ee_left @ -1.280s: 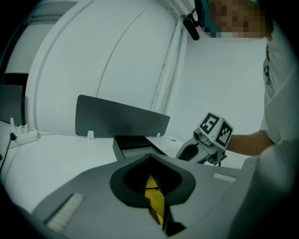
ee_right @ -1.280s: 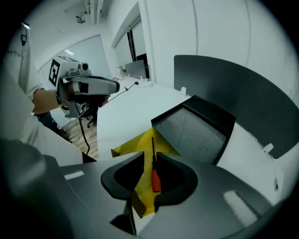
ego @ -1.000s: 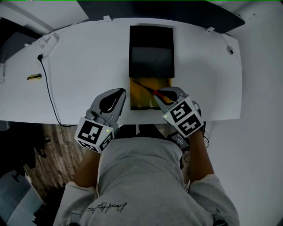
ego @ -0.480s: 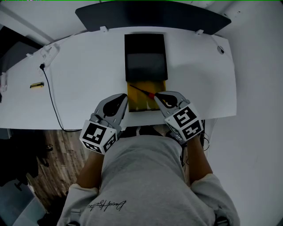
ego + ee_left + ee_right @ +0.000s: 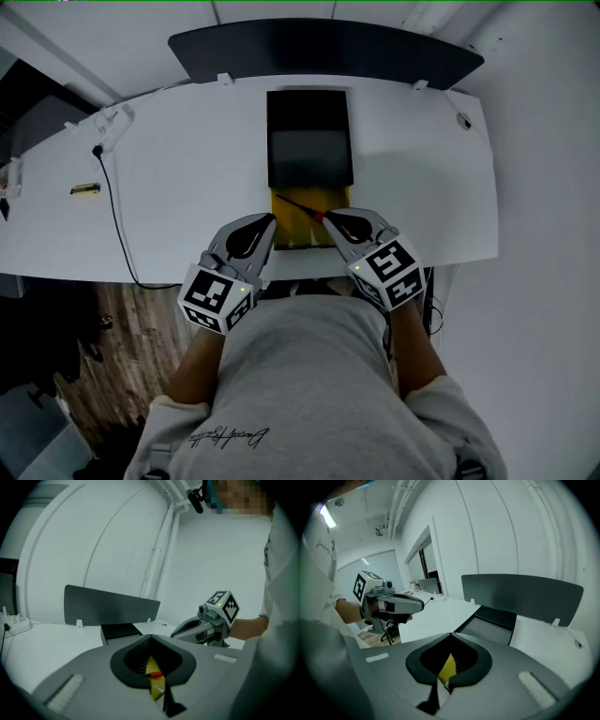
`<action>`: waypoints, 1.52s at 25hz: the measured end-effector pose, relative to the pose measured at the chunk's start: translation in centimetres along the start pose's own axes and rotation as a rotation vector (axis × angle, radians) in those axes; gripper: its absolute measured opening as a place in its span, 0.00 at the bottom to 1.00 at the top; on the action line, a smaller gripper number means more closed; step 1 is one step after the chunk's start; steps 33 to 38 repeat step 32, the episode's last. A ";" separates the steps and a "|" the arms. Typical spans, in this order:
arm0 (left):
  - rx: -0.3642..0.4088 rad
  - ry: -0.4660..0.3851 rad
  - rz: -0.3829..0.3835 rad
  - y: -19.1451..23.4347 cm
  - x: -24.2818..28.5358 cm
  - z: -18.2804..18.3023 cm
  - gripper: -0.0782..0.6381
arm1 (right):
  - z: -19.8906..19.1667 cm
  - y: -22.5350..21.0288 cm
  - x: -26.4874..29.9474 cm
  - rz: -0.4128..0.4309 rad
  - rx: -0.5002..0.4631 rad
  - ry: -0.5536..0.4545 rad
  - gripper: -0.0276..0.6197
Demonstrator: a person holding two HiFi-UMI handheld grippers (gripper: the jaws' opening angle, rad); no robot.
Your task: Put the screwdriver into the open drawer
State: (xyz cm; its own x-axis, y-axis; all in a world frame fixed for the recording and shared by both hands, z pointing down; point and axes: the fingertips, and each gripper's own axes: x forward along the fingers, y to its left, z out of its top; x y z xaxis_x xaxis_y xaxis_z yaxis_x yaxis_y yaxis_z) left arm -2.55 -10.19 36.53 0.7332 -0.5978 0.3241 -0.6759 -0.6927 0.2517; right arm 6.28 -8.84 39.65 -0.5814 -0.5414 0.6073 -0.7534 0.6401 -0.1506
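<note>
A screwdriver with a black shaft and a red handle lies slantwise in the open yellow drawer, below the black cabinet. My right gripper is shut, with its tip at the red handle's end; I cannot tell if they touch. In the right gripper view only the yellow drawer shows past the jaws. My left gripper hovers shut at the drawer's front left corner. In the left gripper view the red handle shows beyond the jaws.
A dark panel stands along the white desk's far edge. A black cable, a small yellow item and a white power strip lie at the left. Wooden floor shows below the desk's front edge.
The right gripper has risen a little at the drawer's front right. The screwdriver keeps its place across the drawer. The head view has shifted, so the desk sits lower in the picture.
</note>
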 end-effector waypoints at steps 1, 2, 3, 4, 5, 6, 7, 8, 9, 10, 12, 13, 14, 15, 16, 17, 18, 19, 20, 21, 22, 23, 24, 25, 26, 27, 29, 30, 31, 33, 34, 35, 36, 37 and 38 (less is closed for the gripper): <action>0.001 0.004 0.002 0.0 0.0 -0.1 0.11 | 0.0 0.1 0.0 0.007 0.005 -0.001 0.06; 0.002 0.008 0.003 0.0 0.0 -0.2 0.11 | 0.1 0.1 0.1 0.014 0.011 -0.001 0.06; 0.001 0.012 0.004 0.0 0.0 -0.2 0.11 | 0.1 0.2 0.1 0.020 0.014 0.002 0.06; 0.000 0.015 0.005 0.0 0.0 -0.3 0.11 | 0.0 0.2 0.2 0.025 0.014 0.006 0.06; 0.001 0.018 0.006 0.0 0.0 -0.3 0.11 | 0.0 0.3 0.3 0.028 0.011 0.011 0.06; 0.003 0.019 0.008 0.0 0.0 -0.3 0.11 | 0.0 0.3 0.4 0.032 0.007 0.015 0.06; 0.006 0.020 0.010 0.0 0.0 -0.3 0.11 | -0.1 0.3 0.4 0.036 0.002 0.018 0.06; 0.008 0.019 0.012 0.0 0.0 -0.2 0.11 | -0.1 0.4 0.5 0.040 -0.003 0.021 0.06; 0.009 0.019 0.014 0.0 0.0 -0.2 0.11 | -0.2 0.5 0.6 0.044 -0.006 0.022 0.06; 0.009 0.019 0.016 0.1 0.0 -0.2 0.11 | -0.2 0.5 0.6 0.048 -0.007 0.022 0.06; 0.011 0.020 0.019 0.2 -0.1 -0.2 0.11 | 0.0 0.7 0.7 0.056 -0.005 0.017 0.06; 0.011 0.020 0.021 0.3 -0.1 -0.1 0.11 | 0.1 0.7 0.8 0.058 -0.005 0.017 0.06; 0.010 0.020 0.022 0.3 -0.1 -0.1 0.11 | 0.2 0.7 0.8 0.060 -0.008 0.018 0.06; 0.007 0.020 0.025 0.4 -0.1 0.0 0.11 | 0.2 0.8 0.9 0.062 -0.011 0.020 0.06; 0.004 0.019 0.029 0.4 -0.1 0.0 0.11 | 0.3 0.8 0.9 0.065 -0.014 0.021 0.06; 0.001 0.017 0.032 0.5 -0.1 0.1 0.11 | 0.3 0.8 0.9 0.068 -0.015 0.020 0.06; -0.001 0.014 0.035 0.5 -0.1 0.2 0.11 | 0.3 0.9 0.9 0.070 -0.016 0.018 0.06; -0.001 0.011 0.037 0.5 -0.2 0.3 0.11 | 0.3 0.9 1.0 0.071 -0.015 0.017 0.06; -0.001 0.009 0.038 0.5 -0.2 0.3 0.11 | 0.4 0.9 1.0 0.071 -0.013 0.016 0.06; 0.000 0.009 0.038 0.5 -0.2 0.3 0.11 | 0.4 0.9 1.1 0.070 -0.013 0.017 0.06; 0.000 0.010 0.038 0.6 -0.2 0.3 0.11 | 0.4 1.0 1.1 0.070 -0.012 0.017 0.06; 0.001 0.011 0.038 0.6 -0.3 0.3 0.11 | 0.4 1.0 1.1 0.070 -0.011 0.016 0.06; 0.002 0.013 0.040 0.6 -0.3 0.3 0.11 | 0.4 1.0 1.1 0.071 -0.009 0.015 0.06; 0.003 0.014 0.041 0.7 -0.3 0.3 0.11 | 0.4 1.0 1.1 0.072 -0.008 0.013 0.06; 0.002 0.014 0.042 0.7 -0.3 0.3 0.11 | 0.4 1.0 1.1 0.072 -0.006 0.012 0.06; 0.002 0.013 0.042 0.7 -0.3 0.3 0.11 | 0.4 1.0 1.1 0.072 -0.005 0.012 0.06; 0.002 0.011 0.044 0.7 -0.3 0.4 0.11 | 0.4 0.9 1.0 0.070 -0.008 0.016 0.06; 0.003 0.010 0.045 0.7 -0.4 0.5 0.11 | 0.4 0.9 1.0 0.069 -0.011 0.018 0.06; 0.004 0.009 0.047 0.7 -0.4 0.5 0.11 | 0.4 0.9 0.9 0.068 -0.013 0.021 0.06; 0.005 0.007 0.049 0.7 -0.4 0.6 0.11 | 0.4 0.9 0.9 0.067 -0.015 0.023 0.06; 0.005 0.007 0.049 0.7 -0.4 0.6 0.11 | 0.4 0.9 0.9 0.067 -0.015 0.023 0.06; 0.005 0.007 0.049 0.7 -0.4 0.6 0.11 | 0.4 0.9 0.9 0.067 -0.015 0.023 0.06; 0.005 0.007 0.049 0.7 -0.4 0.6 0.11 | 0.4 0.9 0.9 0.067 -0.015 0.023 0.06; 0.005 0.007 0.049 0.7 -0.4 0.6 0.11 | 0.4 0.9 0.9 0.067 -0.015 0.023 0.06; 0.005 0.007 0.049 0.7 -0.4 0.6 0.11 | 0.4 0.9 0.9 0.067 -0.015 0.023 0.06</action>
